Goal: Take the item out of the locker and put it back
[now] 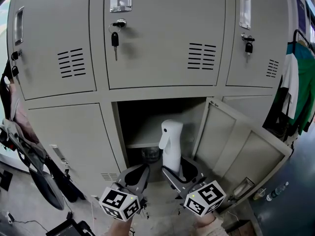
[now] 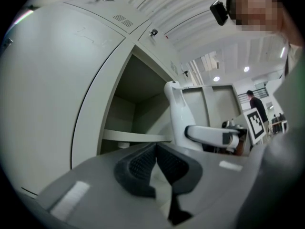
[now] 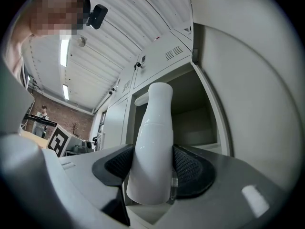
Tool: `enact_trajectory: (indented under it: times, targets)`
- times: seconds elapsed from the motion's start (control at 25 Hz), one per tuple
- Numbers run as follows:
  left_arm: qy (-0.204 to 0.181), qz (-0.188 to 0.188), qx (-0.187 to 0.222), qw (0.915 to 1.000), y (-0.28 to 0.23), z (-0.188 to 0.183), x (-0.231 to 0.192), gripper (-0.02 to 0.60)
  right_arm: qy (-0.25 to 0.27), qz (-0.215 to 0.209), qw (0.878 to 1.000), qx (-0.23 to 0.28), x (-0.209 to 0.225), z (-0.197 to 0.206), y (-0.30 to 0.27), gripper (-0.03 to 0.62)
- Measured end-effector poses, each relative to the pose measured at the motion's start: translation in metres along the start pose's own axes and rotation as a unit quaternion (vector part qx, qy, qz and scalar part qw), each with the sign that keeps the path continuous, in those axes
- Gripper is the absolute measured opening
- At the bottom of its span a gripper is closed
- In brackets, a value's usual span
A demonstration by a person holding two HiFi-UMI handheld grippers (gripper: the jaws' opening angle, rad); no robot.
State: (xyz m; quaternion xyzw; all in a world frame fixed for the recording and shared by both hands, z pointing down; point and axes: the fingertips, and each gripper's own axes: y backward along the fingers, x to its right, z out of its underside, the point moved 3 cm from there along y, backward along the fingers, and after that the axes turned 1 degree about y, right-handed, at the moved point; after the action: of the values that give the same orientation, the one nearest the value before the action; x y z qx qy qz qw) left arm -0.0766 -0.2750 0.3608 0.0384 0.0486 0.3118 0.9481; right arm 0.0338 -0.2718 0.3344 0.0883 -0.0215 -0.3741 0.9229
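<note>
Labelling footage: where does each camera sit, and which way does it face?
Head view: on the head, looking down into the locker; left gripper and right gripper show.
Left gripper view: on that gripper, facing the locker; its shut jaws show.
Right gripper view: likewise; its jaws clamp the spray bottle.
Shared: all see that bottle.

A locker area in an industrial-looking hall: grey metal lockers with keys in their doors, clothes hanging right of the lockers, a ribbed ceiling with strip lights above them, and a brick wall facing them.
</note>
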Motion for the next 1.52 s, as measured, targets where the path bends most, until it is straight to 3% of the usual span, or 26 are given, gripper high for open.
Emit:
enact_trajectory:
  times: [1.52]
  targets:
    - [0.015, 0.002, -0.009, 0.9998, 0.001, 0.01, -0.01, 0.006, -0.011, 0.007, 1.0, -0.011, 0.002, 0.005, -0.011, 0.262]
